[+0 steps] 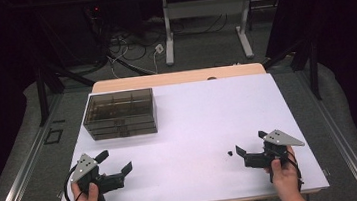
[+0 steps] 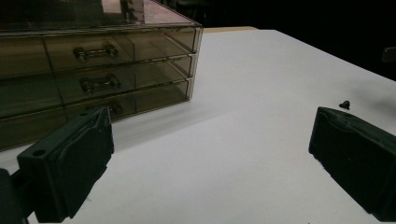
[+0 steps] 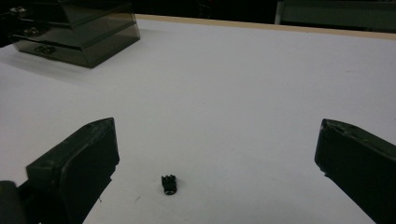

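Note:
A smoky transparent drawer box (image 1: 120, 114) with three shut drawers stands at the table's back left; the left gripper view shows its metal handles (image 2: 95, 52). A tiny black part (image 1: 229, 153) lies on the white tabletop near the front right. My left gripper (image 1: 116, 161) rests near the front left, open, with nothing between its fingers (image 2: 70, 163). My right gripper (image 1: 250, 143) sits at the front right, open, pointing left at the small part (image 3: 169, 183), which lies just ahead of the empty gap between its fingers (image 3: 79, 163).
The white table top (image 1: 193, 119) ends in a wooden strip at the back. Beyond it are a desk frame (image 1: 206, 22) and loose cables on the floor. A grey rail runs along each side of the table.

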Tool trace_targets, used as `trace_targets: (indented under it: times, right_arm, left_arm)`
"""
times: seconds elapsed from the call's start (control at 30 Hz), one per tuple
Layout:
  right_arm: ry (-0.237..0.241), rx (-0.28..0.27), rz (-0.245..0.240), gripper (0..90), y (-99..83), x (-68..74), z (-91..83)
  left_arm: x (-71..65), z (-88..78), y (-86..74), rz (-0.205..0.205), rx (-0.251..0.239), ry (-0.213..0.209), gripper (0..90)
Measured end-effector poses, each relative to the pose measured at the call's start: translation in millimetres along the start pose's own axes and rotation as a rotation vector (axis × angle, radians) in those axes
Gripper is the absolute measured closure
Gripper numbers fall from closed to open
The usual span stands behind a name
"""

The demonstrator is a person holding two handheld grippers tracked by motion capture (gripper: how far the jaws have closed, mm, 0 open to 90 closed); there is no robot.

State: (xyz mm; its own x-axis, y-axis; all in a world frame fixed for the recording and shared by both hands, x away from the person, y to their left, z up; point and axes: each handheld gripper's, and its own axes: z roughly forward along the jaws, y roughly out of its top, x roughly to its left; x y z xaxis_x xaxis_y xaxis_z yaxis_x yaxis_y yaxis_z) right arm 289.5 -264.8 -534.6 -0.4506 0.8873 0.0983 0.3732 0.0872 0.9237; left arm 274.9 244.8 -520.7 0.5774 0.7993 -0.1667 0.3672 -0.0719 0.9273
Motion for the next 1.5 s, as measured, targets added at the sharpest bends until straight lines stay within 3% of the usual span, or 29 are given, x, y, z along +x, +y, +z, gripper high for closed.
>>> trace_targets:
  times: [0.1, 0.27, 0.37, 0.43, 0.53, 0.63, 0.73, 1.03, 1.07, 1.33, 1.5]
  right_arm:
    - [-0.063, 0.007, -0.030, 0.0, -1.2, -2.3, 0.1]
    - [-0.111, 0.018, -0.022, 0.0, -2.3, -7.1, 1.9]
    - [-0.109, 0.009, -0.031, 0.0, -2.5, -10.0, 3.6]
    - [-0.111, 0.037, -0.011, 0.0, -3.1, -10.0, 3.5]
    - [-0.108, 0.035, 0.000, 0.0, -3.0, -8.7, 3.2]
    - [-0.099, 0.025, -0.008, 0.0, -2.4, -6.1, 1.7]
    - [-0.100, 0.010, -0.011, 0.0, -2.4, -3.8, 1.7]
    - [-0.098, 0.007, -0.004, 0.0, -2.8, -6.0, 3.8]
    - [-0.099, 0.025, 0.009, 0.0, -2.7, -5.8, 3.3]
    - [-0.080, 0.015, 0.026, 0.0, -4.1, -11.1, 6.8]
    - [-0.079, 0.022, 0.043, 0.0, -4.5, -13.4, 6.4]
  left_arm:
    - [-0.1, 2.2, 0.2, 0.005, -0.001, 0.002, 0.3]
    - [-1.5, 5.4, -0.6, 0.031, 0.005, 0.035, 0.2]
    - [-2.6, 5.7, -0.8, 0.030, 0.005, 0.049, 0.2]
    - [-3.0, 5.8, -0.7, 0.032, 0.003, 0.061, 0.2]
    - [-2.9, 5.9, 0.0, 0.034, -0.007, 0.094, 0.2]
    - [-1.8, 6.7, 1.0, -0.001, -0.027, 0.153, 0.2]
    - [0.6, 6.7, 1.2, -0.030, -0.031, 0.179, 0.2]
    - [16.2, 6.8, 1.2, -0.088, -0.050, 0.179, 0.3]
    - [17.9, 7.1, 1.2, -0.090, -0.050, 0.188, 0.3]
    - [23.5, 14.4, 0.7, -0.100, -0.069, 0.207, 0.3]
    - [26.7, 21.2, 2.2, -0.148, -0.069, 0.176, 0.5]
